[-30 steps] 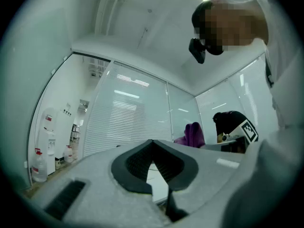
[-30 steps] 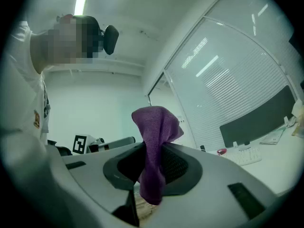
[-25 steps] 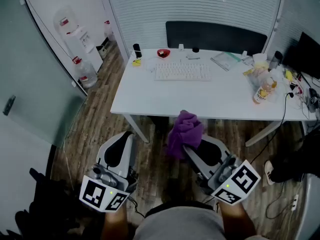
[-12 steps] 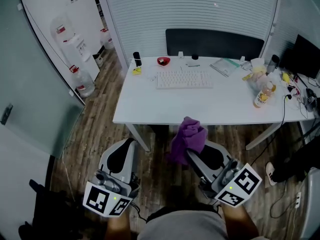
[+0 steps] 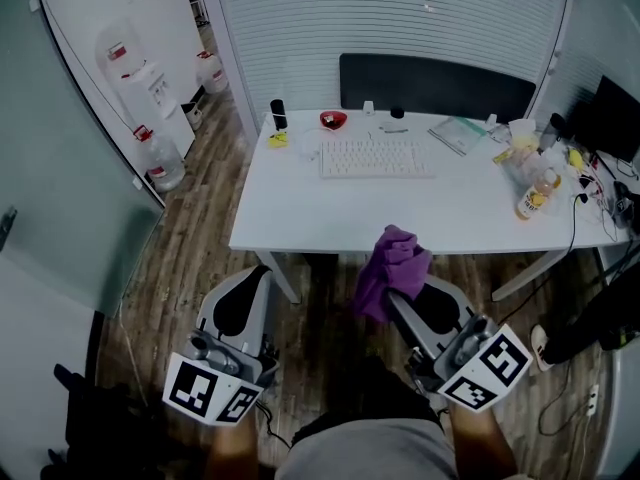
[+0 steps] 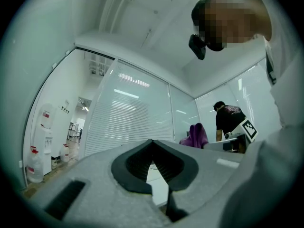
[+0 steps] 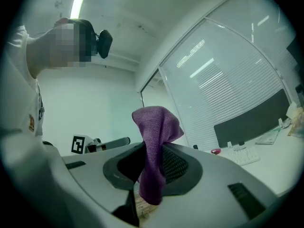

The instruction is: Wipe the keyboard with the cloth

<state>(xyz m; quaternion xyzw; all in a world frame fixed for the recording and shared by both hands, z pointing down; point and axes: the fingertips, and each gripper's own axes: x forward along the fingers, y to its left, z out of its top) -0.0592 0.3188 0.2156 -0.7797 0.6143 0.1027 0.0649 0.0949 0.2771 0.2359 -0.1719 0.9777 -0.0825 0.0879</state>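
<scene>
A white keyboard [image 5: 377, 158] lies on the white desk [image 5: 300, 218], towards its far side; it also shows small in the right gripper view as the keyboard [image 7: 243, 156]. My right gripper [image 5: 408, 283] is shut on a purple cloth [image 5: 390, 268], which bunches up above the jaws and hangs below them as the cloth [image 7: 155, 151]. It is held in front of the desk's near edge, short of the keyboard. My left gripper [image 5: 252, 286] is shut with nothing in it, low at the left over the floor. In the left gripper view its jaws meet with nothing between them.
On the desk stand a red bowl [image 5: 333, 120], a dark cylinder [image 5: 278, 113], a bottle [image 5: 534, 196] and papers [image 5: 460, 134] at the right. A dark panel [image 5: 435, 86] backs the desk. A water dispenser [image 5: 150, 83] and jugs [image 5: 160, 158] stand at the left. Cables run at the right edge.
Both grippers have come nearer the desk; the cloth now reaches its near edge in the head view. The left gripper stays shut and the right one still holds the cloth.
</scene>
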